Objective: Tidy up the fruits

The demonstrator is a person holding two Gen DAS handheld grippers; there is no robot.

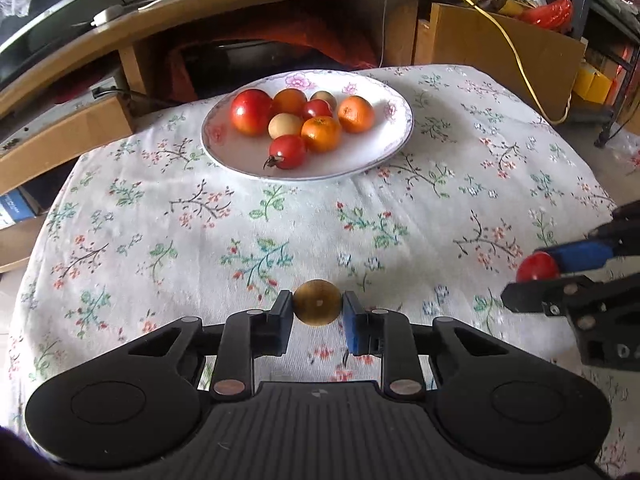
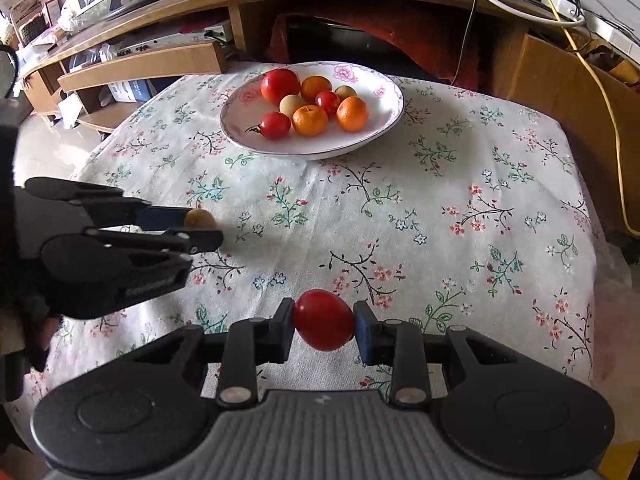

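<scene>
Closest in, the left tongs (image 1: 317, 312) are clamped on a small brown fruit (image 1: 317, 303). The two pads press on its sides, and the fruit hangs just above the flowered cloth (image 1: 200, 240) that covers the surface. Over to the right, the right tongs (image 2: 323, 322) are clamped on a small red tomato (image 2: 324, 319). It is held the same way, by its two sides, low over the cloth. The two tongs are well apart from each other.

Farther away, near the back edge of the surface, sits a white plate (image 1: 384, 148) with pink flowers on its rim. It already holds a pile of fruit: red tomatoes, little oranges and some pale round fruits. They are bunched up toward the left and middle of the plate. The front part of the plate is bare.

The step now looks like carrying both fruits to the plate. To do it well, keep each squeeze gentle, because a tomato is soft and can squash. Lift the fruits a bit so they clear the plate's rim. Bring them in one at a time, so the tongs do not bump. Set each one low in the bare front part, then let go slowly, or round fruit may roll off.
</scene>
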